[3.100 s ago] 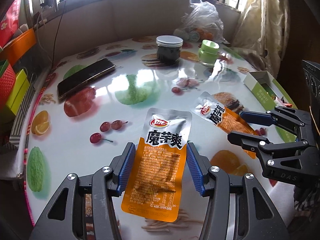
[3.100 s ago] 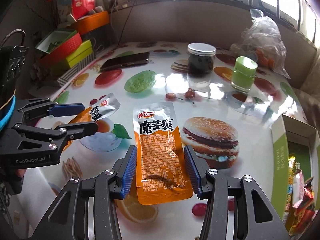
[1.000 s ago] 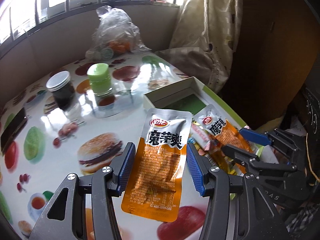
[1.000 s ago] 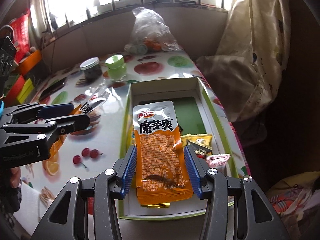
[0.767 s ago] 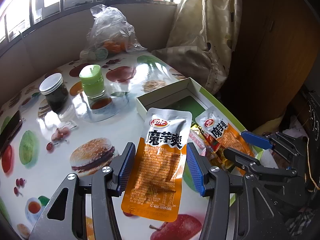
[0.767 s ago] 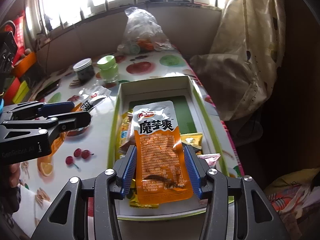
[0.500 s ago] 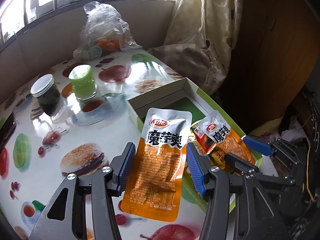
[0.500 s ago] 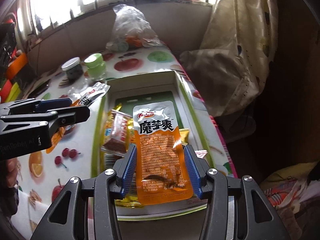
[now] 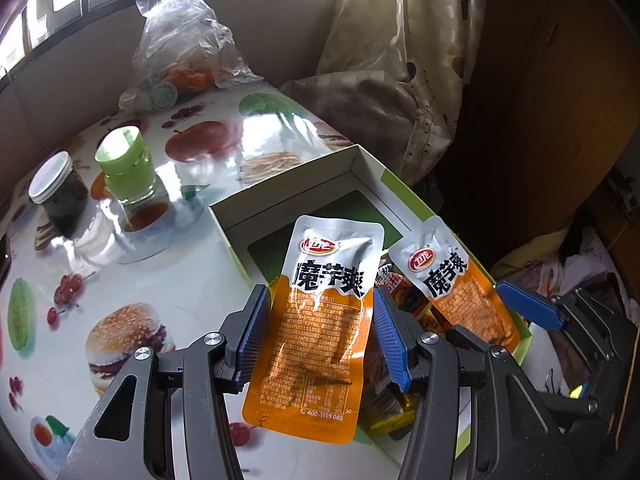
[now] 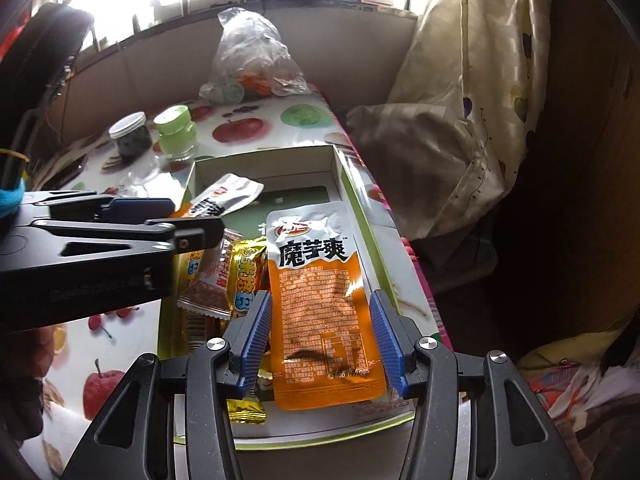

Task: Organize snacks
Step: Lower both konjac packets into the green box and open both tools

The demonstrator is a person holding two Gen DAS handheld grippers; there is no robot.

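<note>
My left gripper (image 9: 320, 340) is shut on an orange and silver snack packet (image 9: 320, 320) and holds it above the near left part of a white and green cardboard box (image 9: 288, 184). My right gripper (image 10: 318, 338) is shut on a second, identical packet (image 10: 320, 300) above the box's (image 10: 264, 164) near right part. The box holds several small snack packs (image 10: 240, 276). The right gripper and its packet show at the right of the left wrist view (image 9: 460, 292). The left gripper and its packet show at the left of the right wrist view (image 10: 224, 200).
A green-lidded jar (image 9: 126, 168), a dark jar with a white lid (image 9: 58, 188) and a clear plastic bag (image 9: 180, 60) stand on the fruit-print table beyond the box. A cream curtain (image 10: 460, 100) hangs at the table's right edge, close to the box.
Both grippers have carried their packets from the middle of the table to the right and now hold them over the box. The jars have slid to the left of both views.
</note>
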